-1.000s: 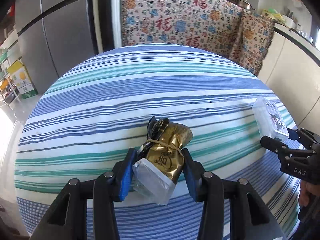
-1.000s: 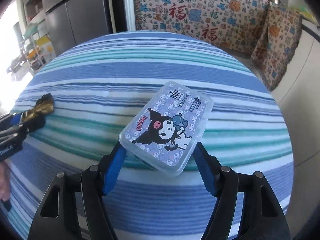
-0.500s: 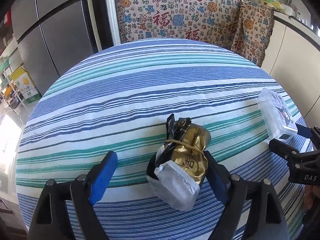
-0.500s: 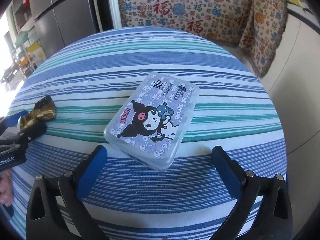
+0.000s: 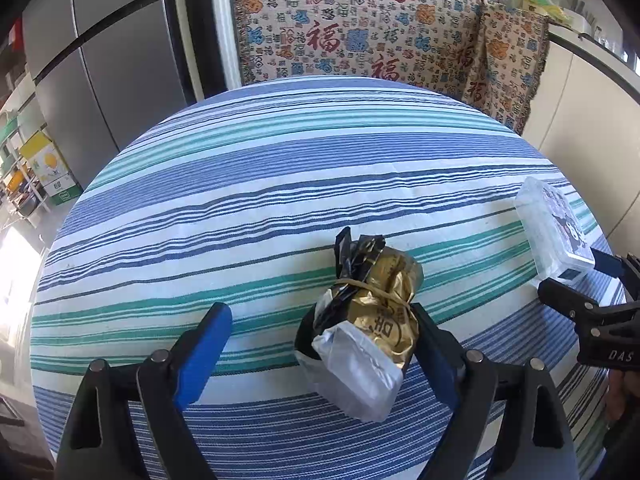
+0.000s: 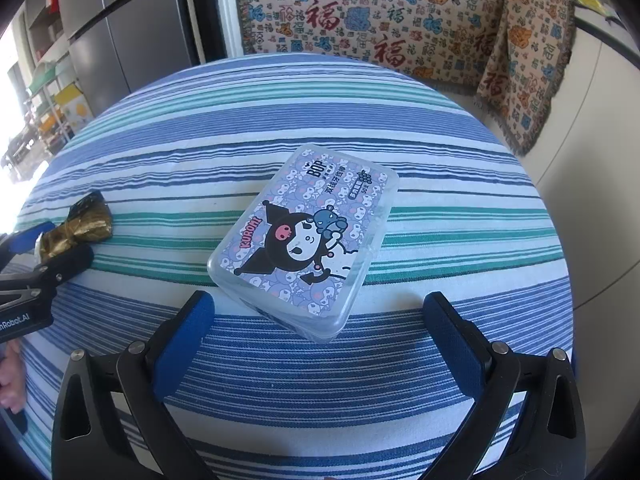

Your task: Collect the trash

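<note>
Gold foil wrapper (image 5: pixel 376 320), bound with rubber band, lies on striped worktop (image 5: pixel 248 200) between fingers of left claw (image 5: pixel 320 356). Jaws have just been opening, now apart; right finger (image 5: pixel 434 356) just beside wrapper, possibly touching. Clear cartoon-print box (image 6: pixel 308 240) flat on worktop ahead of right claw (image 6: pixel 320 344); jaws just opened, wide apart, clear of box. Patterned cloth (image 5: pixel 360 36) behind.

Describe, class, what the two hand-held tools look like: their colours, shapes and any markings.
Each tool, left and right, has two black angular plastic fingers with silver rivets and blue textured pads. White lettering marks their black bodies: "DAS" on the right one, "nRobot.AI" on the left.
</note>
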Available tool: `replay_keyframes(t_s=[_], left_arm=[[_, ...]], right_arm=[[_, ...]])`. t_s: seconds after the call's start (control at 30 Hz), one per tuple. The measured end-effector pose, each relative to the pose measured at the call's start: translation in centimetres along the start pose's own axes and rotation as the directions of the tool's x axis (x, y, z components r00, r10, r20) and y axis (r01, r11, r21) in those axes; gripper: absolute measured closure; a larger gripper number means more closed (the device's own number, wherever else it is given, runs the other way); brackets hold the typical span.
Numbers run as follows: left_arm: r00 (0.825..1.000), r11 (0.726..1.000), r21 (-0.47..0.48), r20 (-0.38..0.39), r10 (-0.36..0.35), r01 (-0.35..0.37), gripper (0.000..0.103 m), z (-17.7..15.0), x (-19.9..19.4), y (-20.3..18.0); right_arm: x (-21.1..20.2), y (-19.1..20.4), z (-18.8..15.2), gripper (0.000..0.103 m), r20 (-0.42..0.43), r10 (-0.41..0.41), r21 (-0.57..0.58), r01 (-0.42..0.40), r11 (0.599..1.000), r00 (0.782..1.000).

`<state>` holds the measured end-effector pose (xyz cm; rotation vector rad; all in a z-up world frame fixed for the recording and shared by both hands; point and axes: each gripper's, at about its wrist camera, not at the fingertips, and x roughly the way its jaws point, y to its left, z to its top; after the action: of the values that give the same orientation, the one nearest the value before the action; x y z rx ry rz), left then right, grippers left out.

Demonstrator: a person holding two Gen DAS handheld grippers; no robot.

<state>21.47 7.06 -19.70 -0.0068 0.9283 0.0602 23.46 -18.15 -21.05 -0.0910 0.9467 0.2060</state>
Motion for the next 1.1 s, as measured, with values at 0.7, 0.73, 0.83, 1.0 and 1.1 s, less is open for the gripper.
replay_keyframes(t_s=[0.7, 0.73, 0.83, 1.0, 1.1], left_arm=[[0.982, 0.972, 0.158, -0.106, -0.158, 0.174, 0.054, 1.6, -0.4, 0.0], [0.983, 0.972, 0.164, -0.101, -0.154, 0.169, 0.057, 1.6, -0.6, -0.1], [0.979, 0.970, 0.147, -0.085, -0.183, 0.194, 0.058, 1.4, -1.5, -0.5], [0.965, 0.954, 0.148, -0.059, -0.255, 0.261, 0.058, 1.5, -3.8, -3.2], [0.952, 0.935, 0.178, -0.044, -0.303, 0.306, 0.058, 1.9, -5.3, -6.3]], right_arm=[[1.8, -1.5, 7.3, 0.022, -0.279, 0.078, 0.263, -0.001, 0.965, 0.957], [1.9, -1.6, 7.3, 0.037, -0.286, 0.081, 0.260, -0.005, 0.966, 0.955], [1.3, -1.8, 7.2, 0.037, -0.273, 0.074, 0.238, -0.008, 0.971, 0.959], [-2.0, -2.8, 5.9, 0.037, -0.214, 0.110, 0.223, -0.061, 0.973, 0.971], [-4.5, -4.7, 4.6, 0.037, -0.184, 0.115, 0.225, -0.072, 0.972, 0.976]])
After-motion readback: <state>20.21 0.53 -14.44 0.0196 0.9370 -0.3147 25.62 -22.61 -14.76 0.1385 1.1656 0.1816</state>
